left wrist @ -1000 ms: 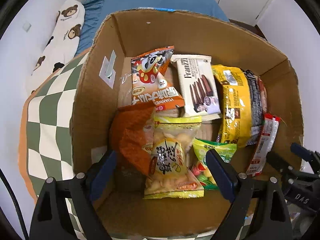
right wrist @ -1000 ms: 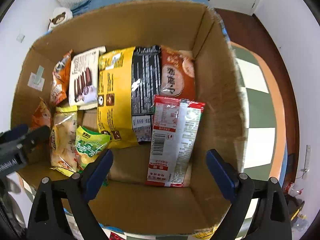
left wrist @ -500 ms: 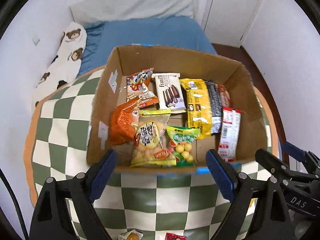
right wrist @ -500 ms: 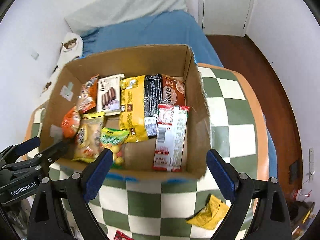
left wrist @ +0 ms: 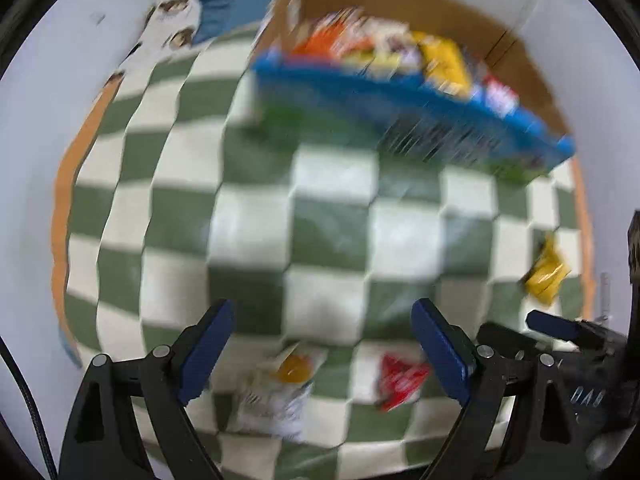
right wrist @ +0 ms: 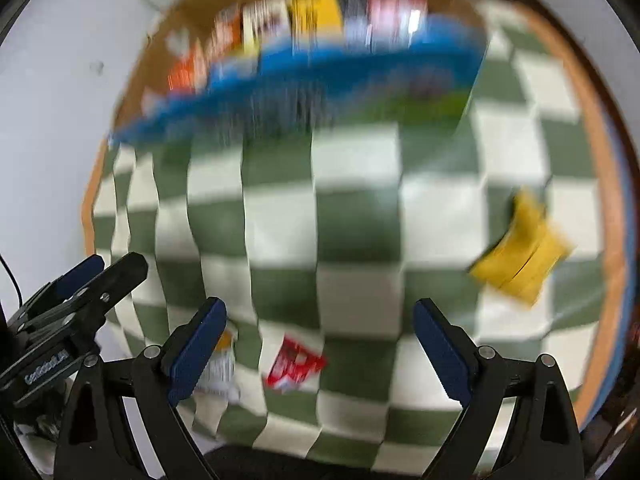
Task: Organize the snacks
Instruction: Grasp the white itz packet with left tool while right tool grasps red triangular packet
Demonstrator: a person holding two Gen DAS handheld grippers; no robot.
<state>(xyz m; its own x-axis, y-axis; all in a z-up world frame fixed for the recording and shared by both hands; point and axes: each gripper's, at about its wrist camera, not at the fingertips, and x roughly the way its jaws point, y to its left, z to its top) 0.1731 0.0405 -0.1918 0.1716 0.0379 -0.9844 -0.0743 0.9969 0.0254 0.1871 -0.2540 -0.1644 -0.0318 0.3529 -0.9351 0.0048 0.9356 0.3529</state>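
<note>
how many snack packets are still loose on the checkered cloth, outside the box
3: a white packet between the left gripper's open jaws, a red packet just right of it, and a yellow packet near the cloth's right edge. Blur may hide others.

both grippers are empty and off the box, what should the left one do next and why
Probably lower the open left gripper onto the white packet just below its fingers. That packet, a red one and a yellow one lie loose on the checked cloth, outside the box.

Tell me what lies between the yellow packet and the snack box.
Only bare checkered cloth lies between yellow packet and box, clearest in the right wrist view.
</note>
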